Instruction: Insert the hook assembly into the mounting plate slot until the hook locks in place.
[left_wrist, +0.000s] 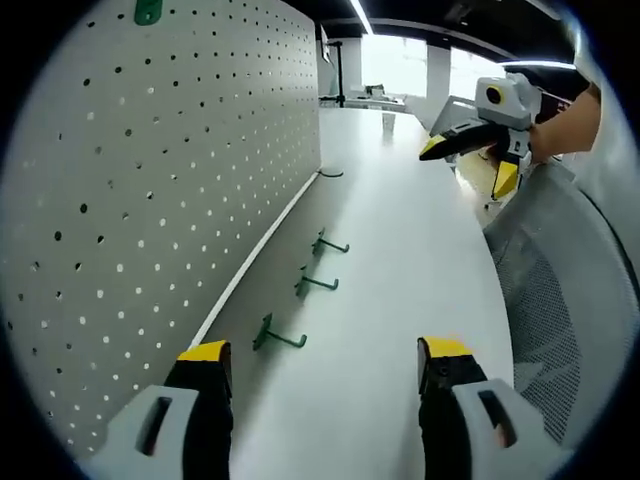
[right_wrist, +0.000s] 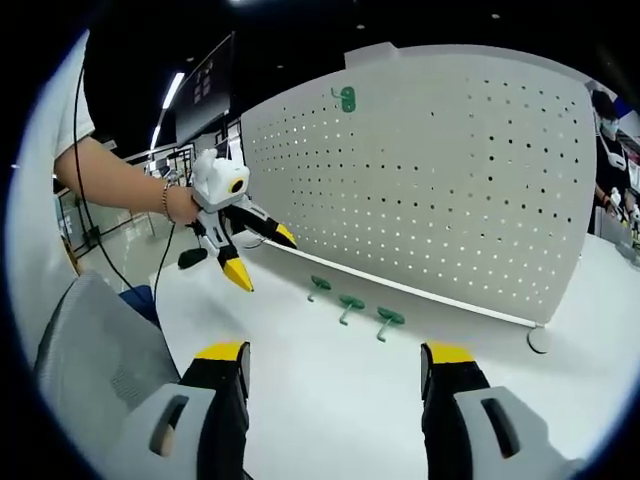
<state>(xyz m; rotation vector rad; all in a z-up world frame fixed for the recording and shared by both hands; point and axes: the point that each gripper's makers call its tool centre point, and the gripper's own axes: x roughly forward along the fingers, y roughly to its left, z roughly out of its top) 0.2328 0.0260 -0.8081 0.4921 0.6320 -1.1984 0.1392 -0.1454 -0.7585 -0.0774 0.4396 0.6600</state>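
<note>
Three green hooks lie in a row on the white table beside the pegboard: the nearest hook (left_wrist: 275, 335), the middle hook (left_wrist: 314, 284) and the far hook (left_wrist: 328, 243). They also appear as hooks (right_wrist: 350, 303) in the right gripper view. The white pegboard (left_wrist: 150, 170) (right_wrist: 450, 170) stands upright and carries one green hook (left_wrist: 147, 11) (right_wrist: 346, 98) near its top. My left gripper (left_wrist: 325, 362) (right_wrist: 258, 258) is open and empty, short of the nearest hook. My right gripper (right_wrist: 335, 362) (left_wrist: 468, 158) is open and empty, well back from the hooks.
A grey mesh chair back (left_wrist: 560, 290) (right_wrist: 100, 360) stands at the table's edge. The white table (left_wrist: 400, 260) stretches away toward other desks. A person's arm (right_wrist: 120, 180) holds the left gripper. A round grommet (right_wrist: 540, 340) sits by the pegboard's end.
</note>
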